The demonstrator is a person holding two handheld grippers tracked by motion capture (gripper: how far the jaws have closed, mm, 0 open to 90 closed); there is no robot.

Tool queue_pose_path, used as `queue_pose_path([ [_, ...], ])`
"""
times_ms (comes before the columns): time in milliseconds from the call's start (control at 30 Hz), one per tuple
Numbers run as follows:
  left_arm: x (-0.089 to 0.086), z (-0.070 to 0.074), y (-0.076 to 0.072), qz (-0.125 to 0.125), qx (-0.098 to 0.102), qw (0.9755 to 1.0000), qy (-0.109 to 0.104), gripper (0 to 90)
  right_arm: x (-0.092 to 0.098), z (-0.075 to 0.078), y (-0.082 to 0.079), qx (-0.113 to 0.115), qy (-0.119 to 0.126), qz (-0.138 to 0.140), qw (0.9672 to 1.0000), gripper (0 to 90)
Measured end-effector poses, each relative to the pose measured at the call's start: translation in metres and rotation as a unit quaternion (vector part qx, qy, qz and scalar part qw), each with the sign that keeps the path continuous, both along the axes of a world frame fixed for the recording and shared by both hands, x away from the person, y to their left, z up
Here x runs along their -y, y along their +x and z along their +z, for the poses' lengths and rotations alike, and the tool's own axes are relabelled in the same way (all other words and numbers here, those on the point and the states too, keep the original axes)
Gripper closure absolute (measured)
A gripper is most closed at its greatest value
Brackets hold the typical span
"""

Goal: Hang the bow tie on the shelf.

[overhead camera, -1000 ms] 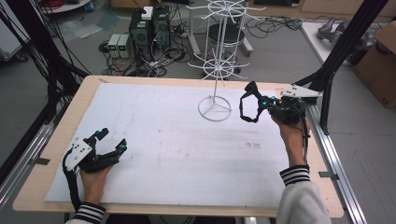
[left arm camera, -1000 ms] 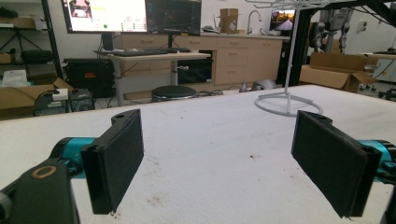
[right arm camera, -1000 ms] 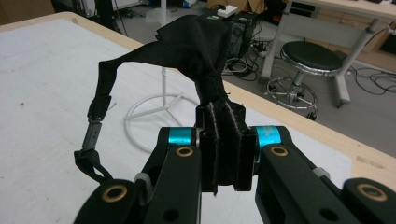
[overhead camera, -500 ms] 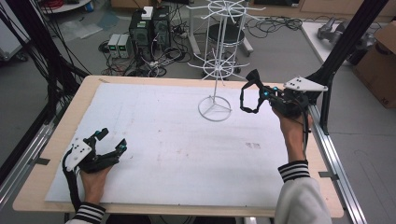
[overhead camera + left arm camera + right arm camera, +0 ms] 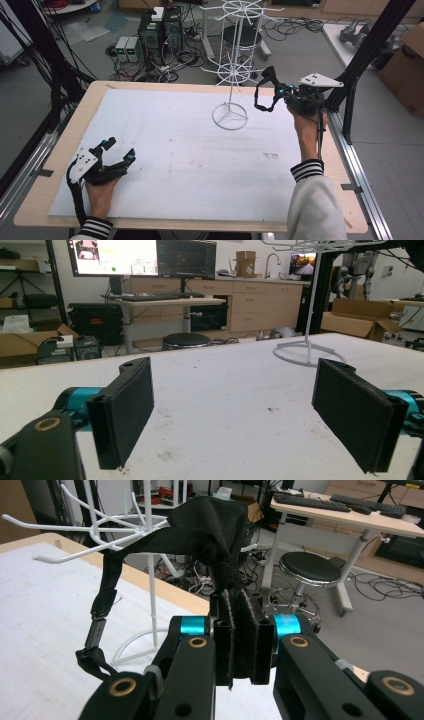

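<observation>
Holding a black strap (image 5: 200,535) beside the white wire rack (image 5: 231,75).
The right tool (image 5: 280,92) clamped it at two o'clock; the left tool (image 5: 117,152) rested open on the tabletop (image 5: 200,150) at eight o'clock.

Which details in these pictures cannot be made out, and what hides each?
1. What the black strap item is: bunched in the right tool, right gripper view.
2. The rack top: cut off by the high view's upper edge.
3. The strap's buckle: too small in the high view.

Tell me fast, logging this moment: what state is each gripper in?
Left gripper: open, empty, low over the table.
Right gripper: shut on a black strap, beside the white wire rack.
</observation>
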State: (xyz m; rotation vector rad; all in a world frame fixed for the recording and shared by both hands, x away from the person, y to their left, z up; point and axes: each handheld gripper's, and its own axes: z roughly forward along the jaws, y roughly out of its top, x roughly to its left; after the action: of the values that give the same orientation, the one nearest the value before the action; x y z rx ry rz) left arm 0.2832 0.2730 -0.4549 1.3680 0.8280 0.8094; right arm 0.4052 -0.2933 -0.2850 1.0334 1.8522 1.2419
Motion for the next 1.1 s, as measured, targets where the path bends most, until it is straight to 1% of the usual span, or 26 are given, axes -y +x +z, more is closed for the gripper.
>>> queue_pose_path([
  [67,0.0,0.0,0.0,0.0,-0.003,1.0,-0.001,17.3,-0.002,0.0,0.005,-0.002,0.0,0.0,1.0,84.5],
  [100,0.0,0.0,0.0,0.0,-0.004,1.0,-0.001,17.3,-0.002,0.0,0.005,-0.002,0.0,0.0,1.0,84.5],
  [200,0.0,0.0,0.0,0.0,-0.004,1.0,-0.002,17.3,-0.004,-0.001,0.011,-0.001,0.001,-0.002,1.0,84.5],
  [433,0.0,0.0,0.001,0.0,-0.004,1.0,-0.001,17.3,-0.008,-0.005,0.018,-0.003,-0.001,-0.006,1.0,84.5],
  [633,0.0,0.0,0.001,0.0,-0.004,1.0,-0.002,17.3,-0.017,-0.013,0.026,-0.012,-0.015,-0.009,0.9998,84.5],
  [667,0.0,0.0,0.001,0.0,-0.004,1.0,-0.001,17.2,-0.018,-0.014,0.027,-0.014,-0.015,-0.007,0.9998,84.5],
  [733,0.0,0.0,0.0,0.0,-0.004,1.0,-0.001,17.2,-0.021,-0.018,0.03,-0.026,-0.014,-0.005,0.9996,84.5],
  [767,0.0,0.0,0.0,0.0,-0.004,1.0,-0.001,17.2,-0.022,-0.019,0.031,-0.025,-0.016,-0.005,0.9995,84.5],
  [900,0.0,0.0,0.001,0.0,-0.004,1.0,-0.002,17.2,-0.024,-0.022,0.033,-0.031,-0.011,-0.004,0.9995,84.4],
  [967,0.0,0.0,0.001,0.0,-0.004,1.0,-0.005,17.2,-0.025,-0.023,0.034,-0.034,-0.015,-0.001,0.9993,84.3],
  [1100,0.0,0.0,0.001,0.0,-0.004,1.0,-0.002,17.2,-0.025,-0.023,0.034,-0.038,-0.015,0.002,0.9992,83.7],
])
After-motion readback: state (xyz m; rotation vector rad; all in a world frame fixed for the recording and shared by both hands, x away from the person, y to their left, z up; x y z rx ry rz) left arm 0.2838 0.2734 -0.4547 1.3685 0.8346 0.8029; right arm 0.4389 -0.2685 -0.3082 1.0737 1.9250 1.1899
